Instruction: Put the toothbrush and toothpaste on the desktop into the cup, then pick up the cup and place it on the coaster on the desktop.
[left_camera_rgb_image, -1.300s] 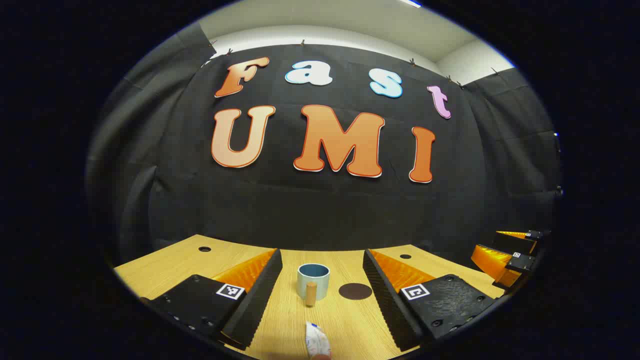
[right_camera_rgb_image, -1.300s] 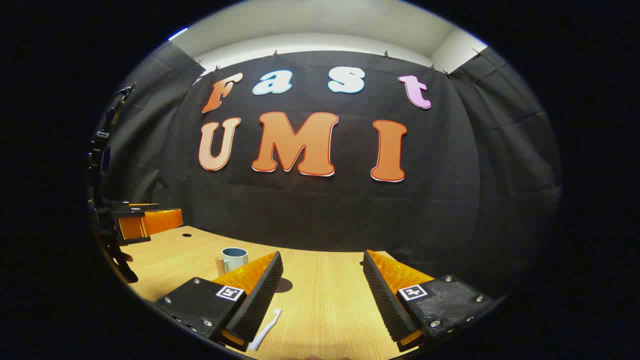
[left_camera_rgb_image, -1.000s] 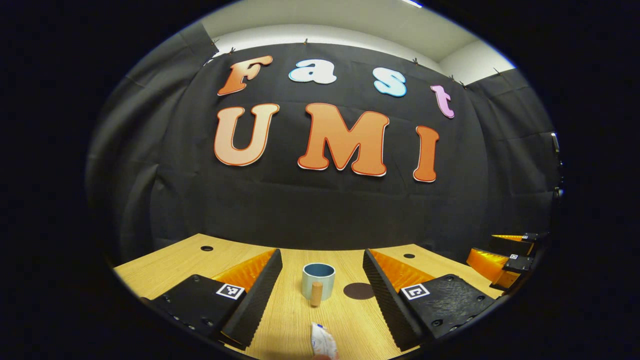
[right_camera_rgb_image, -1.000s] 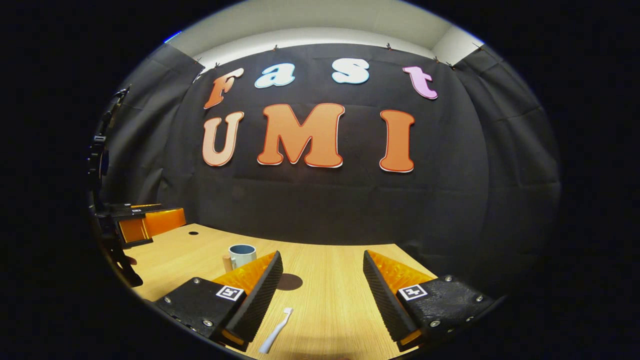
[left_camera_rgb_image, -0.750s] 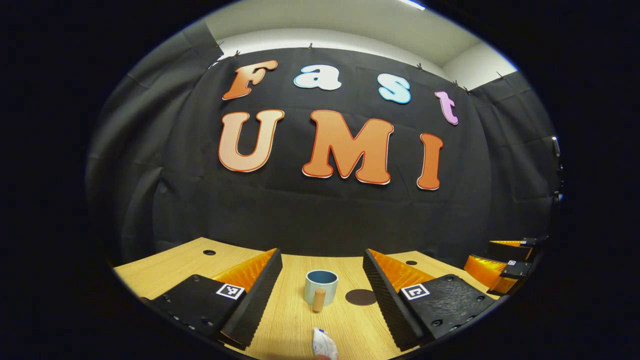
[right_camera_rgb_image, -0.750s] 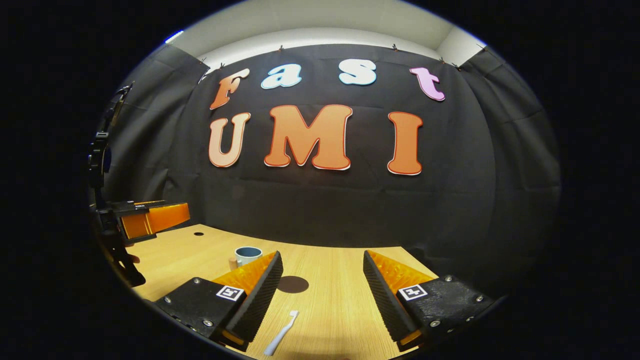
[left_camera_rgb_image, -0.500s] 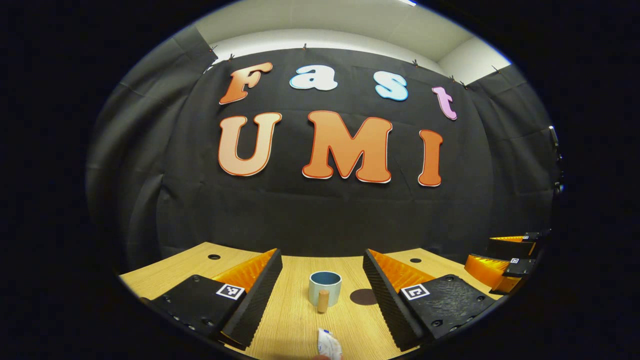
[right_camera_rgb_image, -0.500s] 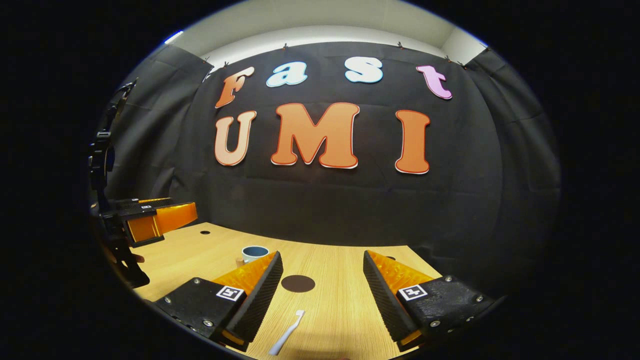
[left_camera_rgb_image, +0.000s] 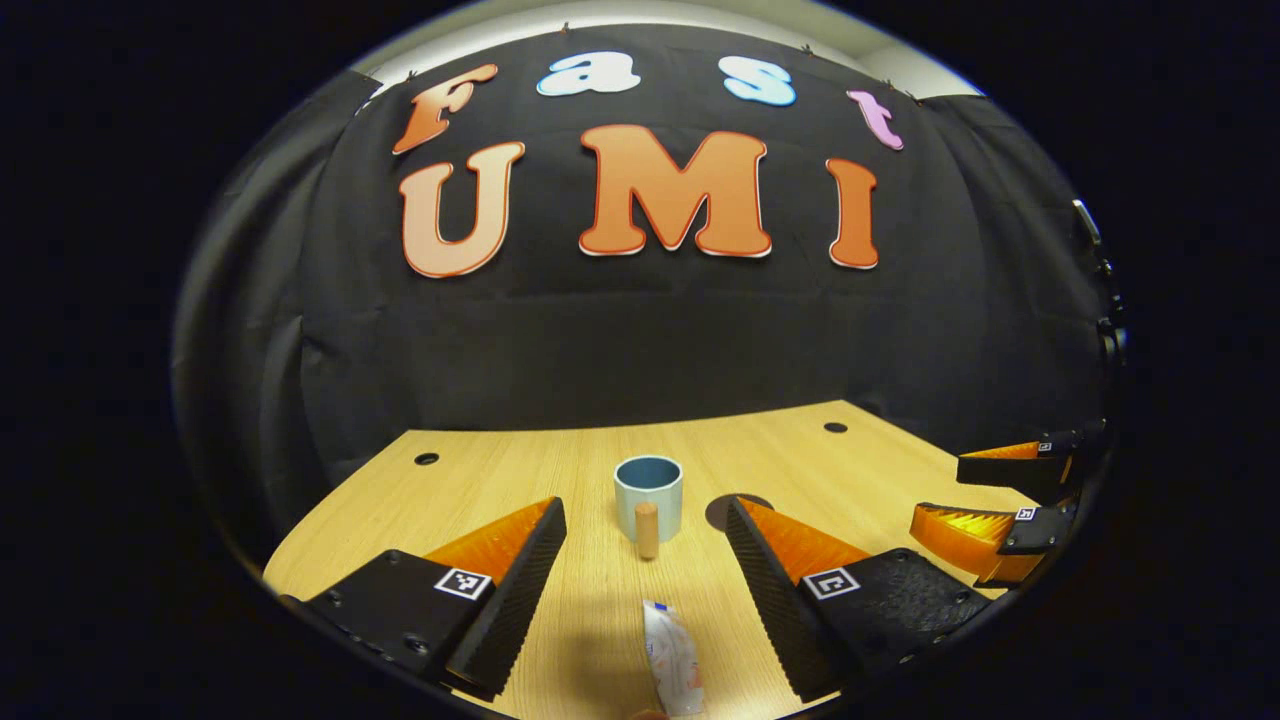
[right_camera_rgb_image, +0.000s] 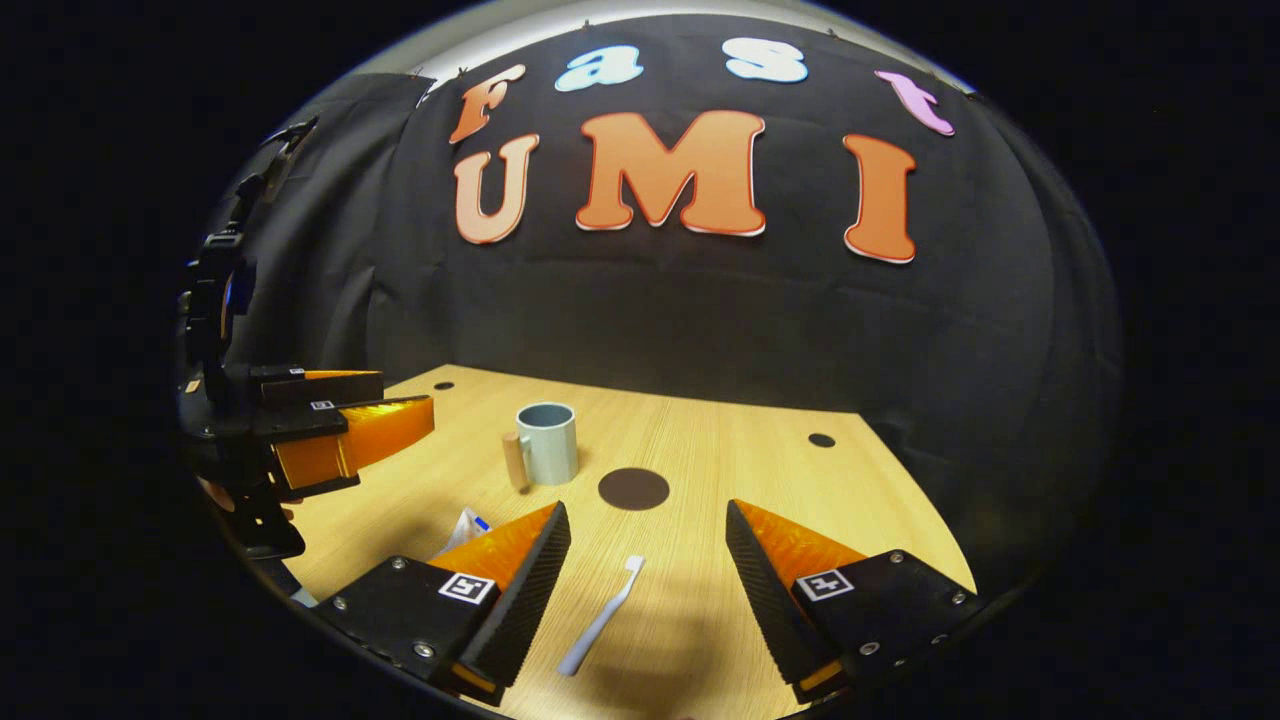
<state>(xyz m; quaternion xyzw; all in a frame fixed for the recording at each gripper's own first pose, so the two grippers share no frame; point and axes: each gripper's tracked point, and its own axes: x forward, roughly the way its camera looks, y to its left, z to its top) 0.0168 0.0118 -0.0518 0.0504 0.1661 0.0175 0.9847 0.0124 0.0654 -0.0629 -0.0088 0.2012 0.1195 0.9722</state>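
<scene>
Wood-grain table (left_camera_rgb_image: 520, 480) lies under both my grippers, with a black cloth wall behind. In the left gripper view, my left gripper (left_camera_rgb_image: 645, 560) hangs above the table with its jaws spread wide and nothing between them. The toothpaste (left_camera_rgb_image: 671, 658) lies flat at 6 o'clock, below the gap between the jaws. The pale blue cup (left_camera_rgb_image: 648, 485) stands upright toward 12 o'clock from it, its wooden handle (left_camera_rgb_image: 647, 530) pointing back at me. The dark round coaster (left_camera_rgb_image: 722, 508) sits just beside the cup at its 3 o'clock, partly hidden by my finger. My right gripper (left_camera_rgb_image: 985, 500) shows at 4 o'clock, jaws apart.

In the right gripper view, my right gripper (right_camera_rgb_image: 648, 560) has its jaws wide open and empty. The white toothbrush (right_camera_rgb_image: 600, 617) lies slanted on the table between them, toward 6 o'clock. The coaster (right_camera_rgb_image: 633, 489) is bare near 12 o'clock of the brush, the cup (right_camera_rgb_image: 547, 441) near it at 10 o'clock. The toothpaste (right_camera_rgb_image: 462, 528) peeks out behind my finger at 8 o'clock.
</scene>
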